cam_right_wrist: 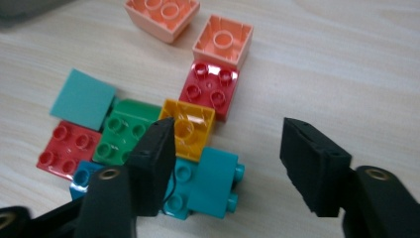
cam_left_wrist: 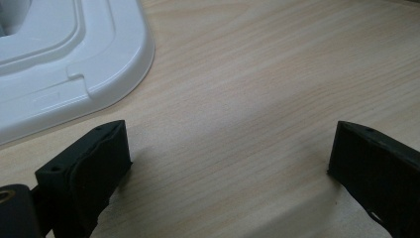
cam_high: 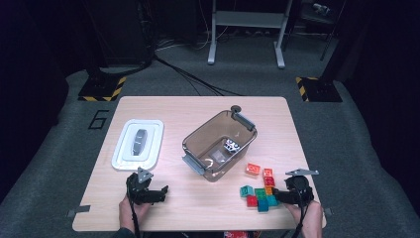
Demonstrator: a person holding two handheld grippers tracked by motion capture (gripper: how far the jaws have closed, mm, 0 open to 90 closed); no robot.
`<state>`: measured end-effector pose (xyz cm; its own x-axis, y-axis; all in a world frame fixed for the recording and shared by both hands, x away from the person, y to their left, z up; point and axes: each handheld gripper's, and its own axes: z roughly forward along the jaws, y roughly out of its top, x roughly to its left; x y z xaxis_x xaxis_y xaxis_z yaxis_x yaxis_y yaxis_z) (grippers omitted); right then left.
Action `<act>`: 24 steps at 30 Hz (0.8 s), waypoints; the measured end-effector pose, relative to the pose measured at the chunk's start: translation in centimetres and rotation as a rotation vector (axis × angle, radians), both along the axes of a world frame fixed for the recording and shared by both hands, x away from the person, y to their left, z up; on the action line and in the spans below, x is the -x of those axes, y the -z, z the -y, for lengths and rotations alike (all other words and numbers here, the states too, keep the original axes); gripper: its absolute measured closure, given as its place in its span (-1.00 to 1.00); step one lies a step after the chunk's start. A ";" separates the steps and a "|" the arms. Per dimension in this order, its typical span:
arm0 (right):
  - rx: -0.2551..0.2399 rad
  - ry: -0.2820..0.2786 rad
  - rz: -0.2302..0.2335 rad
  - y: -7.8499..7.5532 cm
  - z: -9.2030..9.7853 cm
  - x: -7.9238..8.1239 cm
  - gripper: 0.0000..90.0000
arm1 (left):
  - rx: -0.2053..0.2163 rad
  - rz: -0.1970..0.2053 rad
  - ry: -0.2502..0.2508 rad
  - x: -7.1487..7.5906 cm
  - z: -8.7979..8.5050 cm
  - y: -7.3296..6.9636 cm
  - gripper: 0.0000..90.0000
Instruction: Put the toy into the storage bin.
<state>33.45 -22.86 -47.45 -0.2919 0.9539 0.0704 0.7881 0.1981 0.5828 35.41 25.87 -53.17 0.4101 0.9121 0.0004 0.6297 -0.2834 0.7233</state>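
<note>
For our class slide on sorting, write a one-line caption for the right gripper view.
Right gripper poised, jaws apart, over a teal brick among coloured bricks.

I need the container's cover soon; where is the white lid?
In the high view the white lid lies on the table's left side, left of the brown bin, just beyond the left hand-held gripper.

Nine toy blocks (cam_right_wrist: 200,124) are lying at the table's five o'clock, with one brown bin (cam_high: 218,144) and one white lid (cam_high: 137,144) sitting at nine o'clock.
</note>
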 end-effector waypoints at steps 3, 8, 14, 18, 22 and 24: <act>-0.005 0.010 -0.017 0.6 0.2 0.5 0.06 | 0.000 0.000 0.000 0.0 0.0 0.0 -0.95; -0.010 0.008 -0.025 0.9 0.5 0.6 0.23 | 0.000 0.000 0.000 0.0 0.0 0.0 -0.95; -0.020 0.013 -0.043 1.1 0.7 0.7 0.43 | 0.000 0.000 0.000 0.0 0.0 0.0 -0.95; -0.015 0.017 -0.043 1.2 0.9 0.7 0.47 | 0.000 0.000 0.000 0.0 0.0 0.0 -0.95; -0.023 0.039 -0.052 1.2 1.0 0.7 0.49 | -0.001 0.001 0.000 0.0 0.0 0.0 -0.94; -0.019 0.034 -0.047 1.1 1.1 0.6 0.50 | -0.001 0.001 0.000 0.0 0.0 0.0 -0.94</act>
<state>32.80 -23.99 -48.56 -0.2553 0.9616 0.1011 0.8210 0.1604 0.5480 35.41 25.86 -53.17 0.4100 0.9121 0.0013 0.6290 -0.2838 0.7238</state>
